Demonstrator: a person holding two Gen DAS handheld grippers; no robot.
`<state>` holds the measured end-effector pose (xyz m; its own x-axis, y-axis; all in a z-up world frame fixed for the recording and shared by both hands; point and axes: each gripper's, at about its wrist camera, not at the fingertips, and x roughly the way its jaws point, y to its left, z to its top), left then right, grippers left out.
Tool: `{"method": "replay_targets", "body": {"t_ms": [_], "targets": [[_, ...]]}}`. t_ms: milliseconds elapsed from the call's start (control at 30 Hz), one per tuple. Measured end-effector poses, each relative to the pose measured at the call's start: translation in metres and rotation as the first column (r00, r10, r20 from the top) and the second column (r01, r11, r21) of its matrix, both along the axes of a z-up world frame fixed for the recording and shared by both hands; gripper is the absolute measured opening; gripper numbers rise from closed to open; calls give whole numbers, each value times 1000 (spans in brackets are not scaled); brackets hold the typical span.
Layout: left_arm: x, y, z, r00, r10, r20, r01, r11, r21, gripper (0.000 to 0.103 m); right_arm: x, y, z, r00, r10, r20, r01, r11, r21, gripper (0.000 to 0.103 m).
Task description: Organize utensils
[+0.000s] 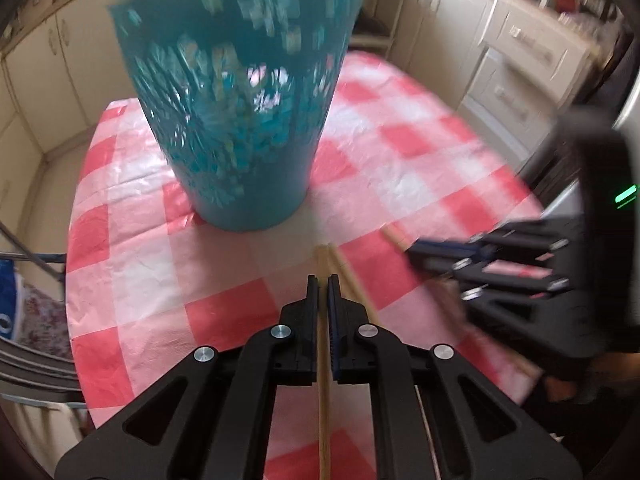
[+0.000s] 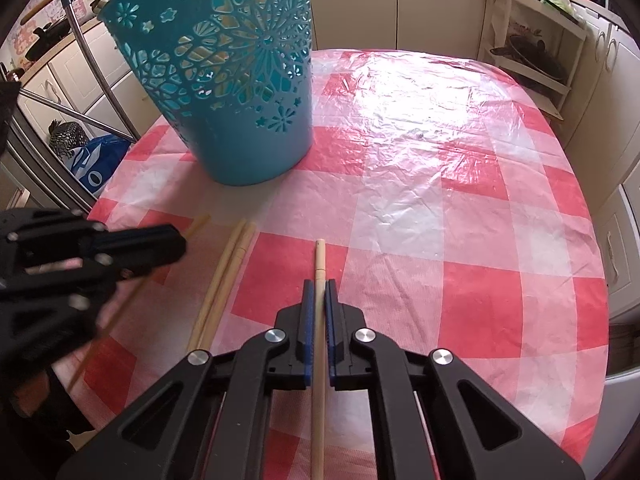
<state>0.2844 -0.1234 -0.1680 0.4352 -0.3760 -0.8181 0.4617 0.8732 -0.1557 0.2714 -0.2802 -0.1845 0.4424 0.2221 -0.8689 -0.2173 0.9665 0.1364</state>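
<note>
A teal cut-out plastic bin (image 1: 240,112) stands upright on the red-and-white checked table (image 1: 400,168); it also shows in the right wrist view (image 2: 232,80). My left gripper (image 1: 323,280) is shut on a wooden chopstick (image 1: 323,360) that runs between its fingers. My right gripper (image 2: 319,283) is shut on another chopstick (image 2: 319,264). Two loose chopsticks (image 2: 224,280) lie on the table between the grippers. The right gripper (image 1: 416,256) shows blurred at the right of the left wrist view; the left gripper (image 2: 176,244) shows at the left of the right wrist view.
Cream kitchen cabinets (image 2: 440,4) surround the table. A white shelf rack (image 2: 536,44) stands at the back right. A metal frame and a blue bag (image 2: 96,164) sit left of the table. The table edge curves close on the left and right.
</note>
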Motion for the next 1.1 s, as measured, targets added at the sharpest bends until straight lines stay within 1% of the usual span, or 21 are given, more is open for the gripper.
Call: {"method": "replay_targets", "body": {"t_ms": [100,167,233,333,367,467,533,567,667,733,767,800,867,933,1000,1033,1100], "targets": [[-6,8,26,998,-53,45,58,993,-107,4,-1,1,0,1000,2,3,-2,1000,-11,6],[-9,15,45,994,-75,84,88,981,-175,4,-1,2,0,1000,3,6,-3,1000,-17,6],[-9,24,70,988,-78,134,111,961,-255,4,0,3,0,1000,3,7,-3,1000,-18,6],[-2,37,104,981,-54,187,121,922,-368,4,1,3,0,1000,-1,12,1,1000,-16,6],[0,42,113,978,-39,203,117,916,-385,4,1,4,0,1000,0,12,1,1000,-16,6],[11,52,149,958,29,286,104,892,-440,4,1,4,0,1000,-1,12,1,1000,-14,6],[20,58,171,933,93,349,87,880,-466,4,1,5,0,1000,0,11,0,1000,-13,6],[25,59,180,914,135,384,73,874,-480,4,1,5,1,1000,0,12,0,1000,-11,6],[36,63,198,867,230,443,38,854,-518,4,1,6,1,1000,0,12,0,1000,-10,6],[43,64,207,819,304,486,8,842,-539,4,2,5,0,1000,0,12,0,1000,-7,6],[45,66,211,807,323,495,4,835,-551,4,2,5,0,1000,0,12,0,1000,-6,6],[47,67,213,786,353,507,-10,828,-561,4,3,4,0,1000,-1,12,1,1000,-2,6],[52,68,214,748,397,532,-35,824,-566,4,3,5,0,1000,-1,13,1,1000,-1,6],[61,66,213,704,446,552,-77,821,-565,4,3,4,0,1000,1,13,-1,1000,1,6],[67,65,212,680,478,555,-107,814,-571,4,4,3,0,1000,0,11,0,1000,5,6],[70,63,209,664,497,558,-129,812,-570,4,4,2,0,1000,0,10,0,1000,8,6],[75,60,204,642,519,565,-162,811,-562,4,4,1,0,1000,1,9,-1,1000,12,6]]}}
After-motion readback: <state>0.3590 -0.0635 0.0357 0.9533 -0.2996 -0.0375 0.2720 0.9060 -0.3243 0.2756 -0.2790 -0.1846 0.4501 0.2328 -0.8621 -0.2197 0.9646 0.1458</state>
